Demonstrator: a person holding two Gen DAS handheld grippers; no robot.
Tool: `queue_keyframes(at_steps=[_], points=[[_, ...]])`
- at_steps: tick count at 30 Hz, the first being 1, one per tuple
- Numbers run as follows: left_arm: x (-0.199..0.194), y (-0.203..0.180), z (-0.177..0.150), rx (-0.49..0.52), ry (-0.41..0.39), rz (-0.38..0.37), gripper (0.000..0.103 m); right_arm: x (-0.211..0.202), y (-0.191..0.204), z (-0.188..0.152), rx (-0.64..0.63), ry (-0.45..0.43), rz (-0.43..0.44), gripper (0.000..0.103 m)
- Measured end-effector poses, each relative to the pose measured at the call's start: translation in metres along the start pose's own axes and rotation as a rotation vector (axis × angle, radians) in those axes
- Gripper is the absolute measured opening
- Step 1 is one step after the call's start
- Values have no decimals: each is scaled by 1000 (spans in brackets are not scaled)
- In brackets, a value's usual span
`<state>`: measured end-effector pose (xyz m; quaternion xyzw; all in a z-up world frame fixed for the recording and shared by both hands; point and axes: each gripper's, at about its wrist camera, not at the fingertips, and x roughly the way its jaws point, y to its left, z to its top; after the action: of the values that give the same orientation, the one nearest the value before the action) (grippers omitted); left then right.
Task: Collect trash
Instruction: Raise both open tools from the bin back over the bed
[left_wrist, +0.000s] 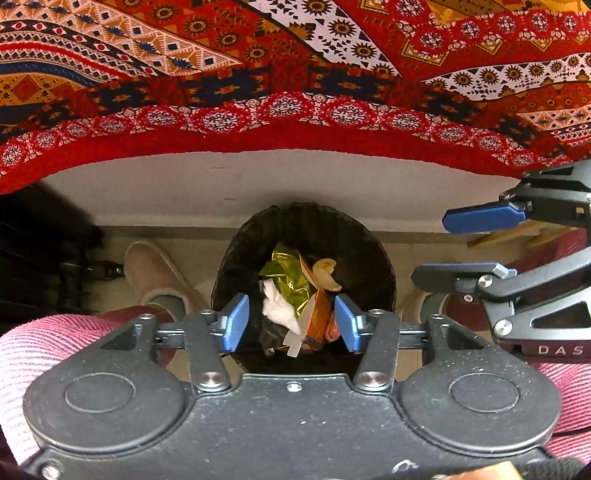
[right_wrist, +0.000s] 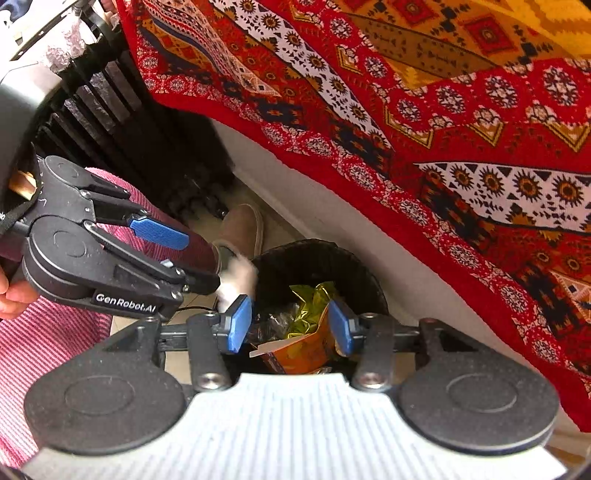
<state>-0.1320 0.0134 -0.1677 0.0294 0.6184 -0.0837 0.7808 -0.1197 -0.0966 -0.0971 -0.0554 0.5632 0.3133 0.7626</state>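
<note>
Trash: a gold foil wrapper (left_wrist: 286, 275), a crumpled white tissue (left_wrist: 279, 308), an orange snack carton (left_wrist: 314, 321) and a pale curled peel or chip (left_wrist: 327, 273) — all lying inside the bin, heaped toward its middle.
Bin: a black waste bin (left_wrist: 380, 266) on the tiled floor, against the foot of the white table edge (left_wrist: 295, 184), with the person's feet on either side.
Left gripper (left_wrist: 291, 325): poised straight above the bin mouth, jaws released and apart, nothing between the blue pads (left_wrist: 236, 323).
Right gripper (right_wrist: 291, 326): also over the bin, coming in from the right side, jaws spread wide and holding nothing — in the left wrist view its pads (left_wrist: 484, 218) stand well apart.
Step in hand: my guess is a drop has just been made, as both tools hang bare over the bin.
Next move: lift clear of the rim and go up to the red patterned tablecloth (left_wrist: 295, 74) to look for more litter; none shows on the visible part.
Surroundings: a brown slipper (left_wrist: 155, 273) left of the bin, pink striped trousers (left_wrist: 55, 339), a dark radiator (right_wrist: 110, 110) by the wall.
</note>
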Motion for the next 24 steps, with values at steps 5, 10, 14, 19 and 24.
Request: queue_keyframes(at_steps=[5, 10, 14, 19, 24], points=[[-7, -4, 5, 12, -9, 7, 55, -10, -6, 2, 8, -18, -8, 63], [-35, -7, 8, 8, -58, 6, 55, -27, -9, 9, 15, -60, -6, 64], [-77, -4, 14, 13, -158, -12, 61, -59, -9, 18, 0, -143, 8, 68], [-139, 0, 32, 43, -334, -9, 78, -112, -14, 38, -22, -289, 23, 76], [-188, 15, 64, 9, -523, -5, 88, -161, -21, 67, -70, -448, -29, 84]])
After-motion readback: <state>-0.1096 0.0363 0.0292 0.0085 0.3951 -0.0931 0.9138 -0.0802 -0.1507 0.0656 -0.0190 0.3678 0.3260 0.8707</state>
